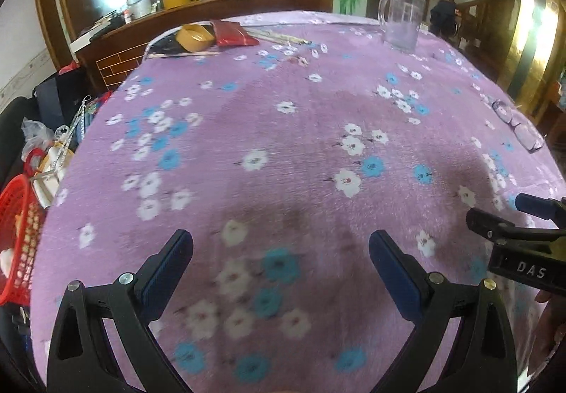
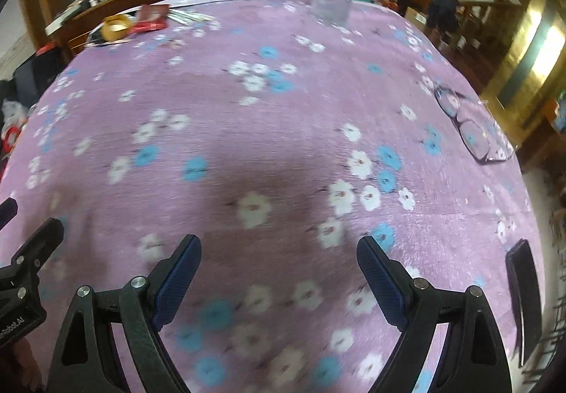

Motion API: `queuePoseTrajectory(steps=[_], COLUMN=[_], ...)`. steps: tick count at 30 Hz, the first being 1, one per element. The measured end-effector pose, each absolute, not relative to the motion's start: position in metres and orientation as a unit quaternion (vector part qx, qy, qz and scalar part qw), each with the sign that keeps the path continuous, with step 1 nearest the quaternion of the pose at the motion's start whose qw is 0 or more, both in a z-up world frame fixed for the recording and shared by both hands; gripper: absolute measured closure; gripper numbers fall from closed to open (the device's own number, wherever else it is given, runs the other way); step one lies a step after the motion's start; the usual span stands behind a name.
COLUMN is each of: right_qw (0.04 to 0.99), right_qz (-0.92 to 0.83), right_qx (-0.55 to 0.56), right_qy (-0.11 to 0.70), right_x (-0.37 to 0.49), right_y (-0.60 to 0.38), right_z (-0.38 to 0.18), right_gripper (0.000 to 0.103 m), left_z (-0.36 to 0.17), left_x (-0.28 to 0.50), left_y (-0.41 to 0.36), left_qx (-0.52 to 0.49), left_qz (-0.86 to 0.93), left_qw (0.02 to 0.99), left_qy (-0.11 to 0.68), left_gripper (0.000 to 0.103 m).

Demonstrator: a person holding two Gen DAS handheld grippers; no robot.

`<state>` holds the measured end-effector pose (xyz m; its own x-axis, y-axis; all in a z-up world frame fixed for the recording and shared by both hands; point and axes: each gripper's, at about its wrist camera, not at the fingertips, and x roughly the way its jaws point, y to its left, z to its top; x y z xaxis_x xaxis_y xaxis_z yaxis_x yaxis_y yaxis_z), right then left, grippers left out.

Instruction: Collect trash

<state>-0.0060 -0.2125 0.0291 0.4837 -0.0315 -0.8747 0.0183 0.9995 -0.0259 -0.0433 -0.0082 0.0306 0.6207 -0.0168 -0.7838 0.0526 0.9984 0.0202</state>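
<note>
Trash: one red packet (image 1: 231, 33), one yellow bowl (image 1: 195, 37)

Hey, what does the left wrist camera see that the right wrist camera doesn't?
Only the left wrist view shows the red basket beside the table's left edge. Only the right wrist view shows a dark flat object near the table's right edge. Both show the purple floral tablecloth, the clear pitcher, the yellow bowl, the red packet and the eyeglasses. The left gripper and right gripper both have open, empty jaws.
</note>
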Motion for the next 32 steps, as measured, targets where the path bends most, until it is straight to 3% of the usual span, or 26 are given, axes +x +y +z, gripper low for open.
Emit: queuePoseTrajectory(steps=[4, 10, 32], right_qw=[0.864, 0.875, 0.888], right_qz=[-0.012, 0.006, 0.014], right_qx=[0.008, 0.003, -0.003], right_qy=[0.503, 0.483, 0.461], right_x=[0.007, 0.024, 0.039], right_y=[-0.218, -0.203, -0.196], right_z=[0.018, 0.015, 0.013], right_gripper=[0.011, 0.0, 0.0], left_z=[0.016, 0.009, 0.008], left_x=[-0.029, -0.012, -0.008], left_y=[-0.014, -0.01, -0.008], left_qx=[0.014, -0.001, -0.005], left_qz=[-0.019, -0.011, -0.01], left_qw=[0.889, 0.877, 0.876], left_qy=[0.458, 0.48, 0.481], left_gripper=[0.004, 0.0, 0.0])
